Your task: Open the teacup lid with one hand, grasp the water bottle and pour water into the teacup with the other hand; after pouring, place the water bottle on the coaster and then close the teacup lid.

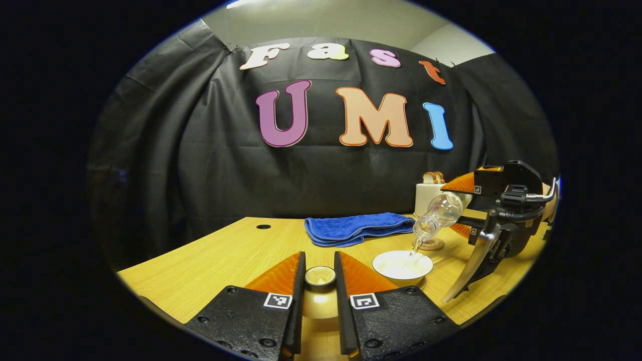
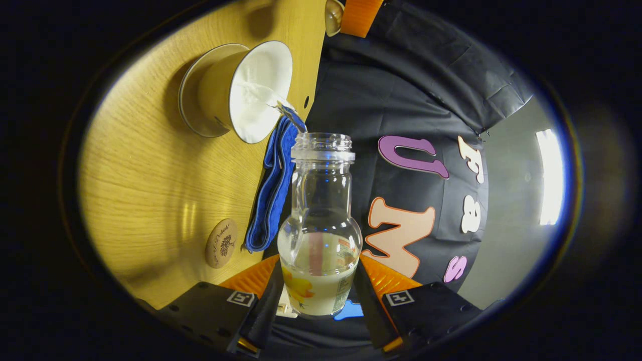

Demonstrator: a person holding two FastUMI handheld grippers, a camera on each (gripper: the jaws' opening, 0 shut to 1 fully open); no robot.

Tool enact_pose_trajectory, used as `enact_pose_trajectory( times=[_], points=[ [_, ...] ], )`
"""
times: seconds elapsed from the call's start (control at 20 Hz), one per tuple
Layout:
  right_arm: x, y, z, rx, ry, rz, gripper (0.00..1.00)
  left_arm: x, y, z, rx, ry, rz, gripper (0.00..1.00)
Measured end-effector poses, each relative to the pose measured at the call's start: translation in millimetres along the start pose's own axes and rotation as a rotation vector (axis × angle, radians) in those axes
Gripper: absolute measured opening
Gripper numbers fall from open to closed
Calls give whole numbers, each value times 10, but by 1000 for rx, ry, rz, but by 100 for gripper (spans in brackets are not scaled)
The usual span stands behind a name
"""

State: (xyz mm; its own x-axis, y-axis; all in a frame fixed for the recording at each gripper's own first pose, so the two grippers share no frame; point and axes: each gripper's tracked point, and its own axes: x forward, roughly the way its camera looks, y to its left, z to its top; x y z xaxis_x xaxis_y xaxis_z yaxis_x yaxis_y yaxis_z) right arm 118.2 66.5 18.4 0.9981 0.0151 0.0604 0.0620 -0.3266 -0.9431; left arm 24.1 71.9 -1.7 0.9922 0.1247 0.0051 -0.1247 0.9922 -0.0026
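The teacup (image 1: 403,265) stands on the table (image 1: 210,260), to the right of the left gripper (image 1: 320,281), which holds the lid (image 1: 320,275) between its fingers; the water bottle (image 1: 437,214) is tilted mouth-down above the teacup, clamped in the right gripper (image 1: 459,208); the coaster (image 1: 430,244) lies just behind the teacup; a folded cloth (image 1: 357,228) lies behind and to the left; a toaster (image 1: 430,196) stands at the back.

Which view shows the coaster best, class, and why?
The right gripper view: the coaster lies bare on the table, its printed face in full sight. In the left gripper view the tilted water bottle covers most of it, leaving just its edge.
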Motion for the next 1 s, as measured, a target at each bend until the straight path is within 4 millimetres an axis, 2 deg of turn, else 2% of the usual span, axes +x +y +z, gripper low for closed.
enact_pose_trajectory(
  times=[1.0],
  points=[
    [32, -303, 103, -233, -55, -188, 78, 9, 13, 5, -1, -1, 6, 27]
  ],
)
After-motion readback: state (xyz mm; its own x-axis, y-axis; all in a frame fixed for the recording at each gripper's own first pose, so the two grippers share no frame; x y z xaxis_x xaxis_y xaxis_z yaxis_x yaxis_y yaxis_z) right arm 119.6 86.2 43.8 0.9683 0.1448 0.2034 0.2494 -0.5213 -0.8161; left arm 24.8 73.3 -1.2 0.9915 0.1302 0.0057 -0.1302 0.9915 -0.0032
